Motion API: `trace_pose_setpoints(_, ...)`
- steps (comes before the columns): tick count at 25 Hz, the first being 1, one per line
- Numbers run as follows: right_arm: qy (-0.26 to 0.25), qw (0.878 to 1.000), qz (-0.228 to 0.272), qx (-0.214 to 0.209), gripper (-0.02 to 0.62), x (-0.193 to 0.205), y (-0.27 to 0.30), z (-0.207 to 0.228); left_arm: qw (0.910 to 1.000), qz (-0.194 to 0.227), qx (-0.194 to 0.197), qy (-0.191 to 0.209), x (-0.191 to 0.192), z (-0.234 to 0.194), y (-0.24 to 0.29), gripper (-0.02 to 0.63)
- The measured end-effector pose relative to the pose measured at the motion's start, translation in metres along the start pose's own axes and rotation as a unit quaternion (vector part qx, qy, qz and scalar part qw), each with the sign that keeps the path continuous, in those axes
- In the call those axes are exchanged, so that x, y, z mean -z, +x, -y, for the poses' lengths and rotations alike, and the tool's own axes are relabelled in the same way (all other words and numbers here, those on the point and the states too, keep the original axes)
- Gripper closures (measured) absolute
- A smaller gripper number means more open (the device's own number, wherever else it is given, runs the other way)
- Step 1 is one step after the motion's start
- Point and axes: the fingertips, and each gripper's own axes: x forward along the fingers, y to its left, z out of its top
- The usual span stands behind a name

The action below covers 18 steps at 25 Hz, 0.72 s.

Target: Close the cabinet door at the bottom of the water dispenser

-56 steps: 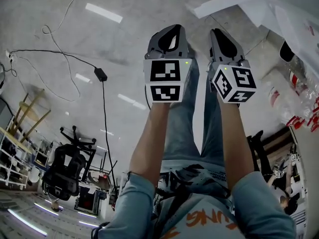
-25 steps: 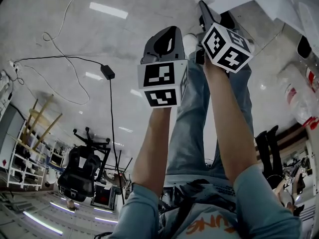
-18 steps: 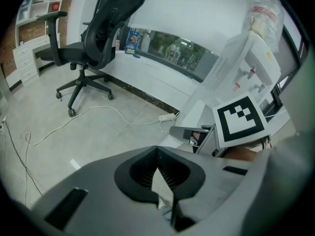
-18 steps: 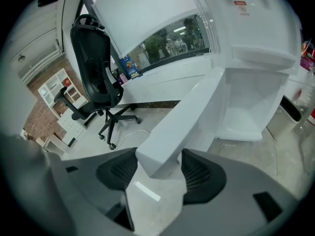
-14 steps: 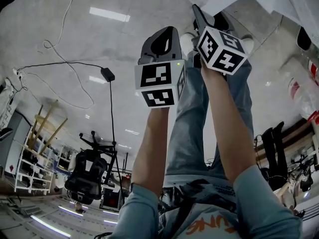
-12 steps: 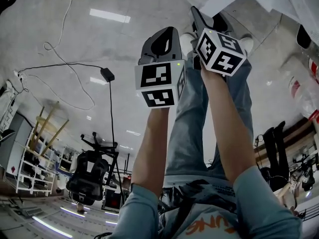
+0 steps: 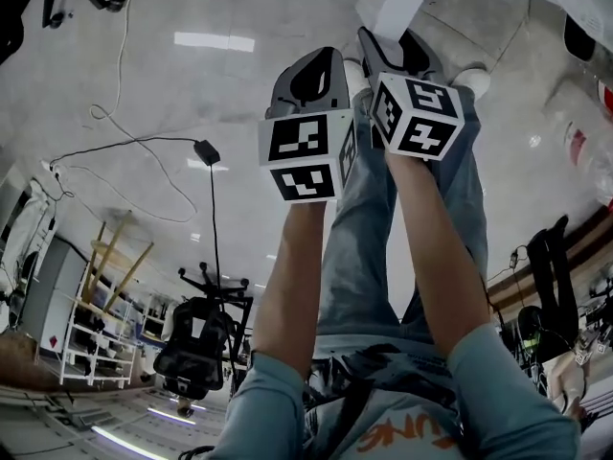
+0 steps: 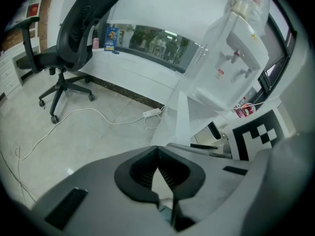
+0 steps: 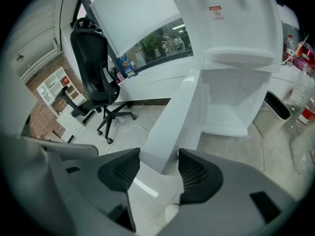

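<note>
The white water dispenser (image 9: 236, 28) stands on the floor against a low wall. The cabinet door (image 9: 172, 117) at its bottom is swung wide open and sticks out towards the person, leaving the white compartment behind it bare.

The right claw (image 9: 159, 154) has its jaws spread, and they have just been closing a little. The door's free lower edge shows in the gap between them, and the pads do not visibly press on it. The left claw (image 8: 157, 148) has its jaws together with nothing between them. It hangs just left of the right one, aimed at the floor in front of the door.

A small red-and-white sticker (image 9: 215, 11) sits on the dispenser's front below the taps, its print too small to read. A blue box (image 9: 127, 67) with bright printing stands on the ledge behind a black office chair (image 9: 93, 68), its wording also unreadable. Clear bottles (image 9: 301, 100) with red labels stand right of the dispenser.

In the head view each claw's cube carries black-and-white square markers, and orange letters (image 7: 397, 434) on the person's shirt show only in part, roughly "UNG". A white power strip (image 8: 151, 113) with its cable lies on the floor
</note>
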Motion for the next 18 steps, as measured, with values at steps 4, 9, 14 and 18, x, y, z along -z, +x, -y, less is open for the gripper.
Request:
trace_pose_setpoints(4, -0.006, 1.0, -0.003, 0.005, 0.337, 0.004, -0.011, 0.014, 0.9998, -0.002, 0.009, 0.016, -0.009, 0.016, 0.008, 0.598)
trace_pose_setpoints(9, -0.009, 1.0, -0.001, 0.009, 0.344, 0.008, -0.022, 0.031, 0.9992, -0.008, 0.018, 0.034, -0.012, 0.037, 0.018, 0.598)
trace_pose_setpoints(14, -0.012, 1.0, 0.0, 0.015, 0.353, 0.01, -0.033, 0.048, 0.9986, -0.014, 0.023, 0.046, -0.01, 0.052, 0.024, 0.598)
trace_pose_setpoints(18, -0.012, 1.0, 0.002, 0.024, 0.36, 0.013, -0.042, 0.065, 0.998, -0.019, 0.027, 0.053, -0.006, 0.066, 0.026, 0.598)
